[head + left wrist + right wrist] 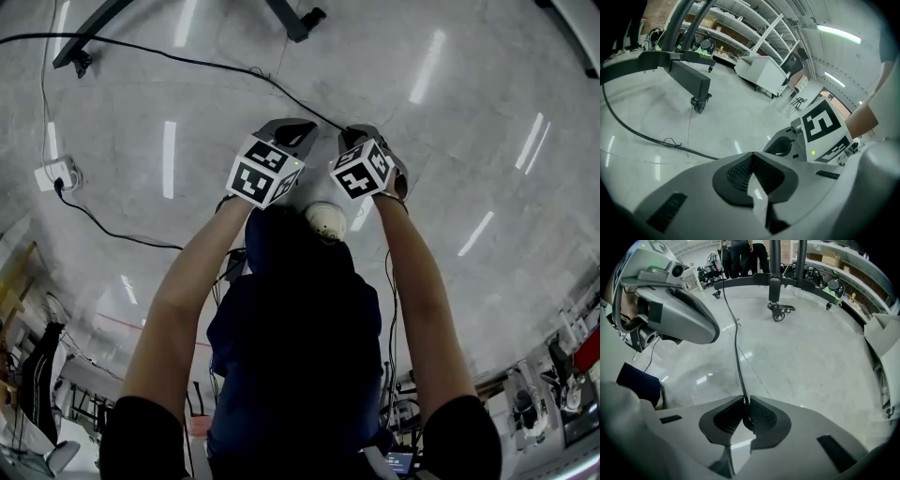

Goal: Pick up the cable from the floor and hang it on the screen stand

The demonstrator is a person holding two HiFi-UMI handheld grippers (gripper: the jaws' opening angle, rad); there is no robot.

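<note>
Cable (187, 61), thin and black, lies along the glossy grey floor (469, 141) in a long line from the upper left of the head view and ends at the right hand-held gripper (350, 134). In the right gripper view the cable (736, 343) runs straight in from the far floor and passes between the ribbed pads of the right hand-held gripper (744, 401), which are pressed onto it from both sides. That gripper points steeply down at the floor.

Just beside it, the left hand-held gripper (300, 127) is held at a shallower angle. In its own view the left hand-held gripper (751, 157) has its jaws brought together at the tips with nothing between them, and the cable (647, 137) lies on the floor ahead of it, apart from it.

Further off stands the screen stand (774, 258), its dark poles rising from a wide base whose legs end in casters (777, 311). One of those legs (689, 77) shows in the left gripper view, and the cable leads towards the base.

A small white box (56, 173) with a second black lead sits on the floor well to the left. Warehouse shelves (740, 23) line the far wall.
</note>
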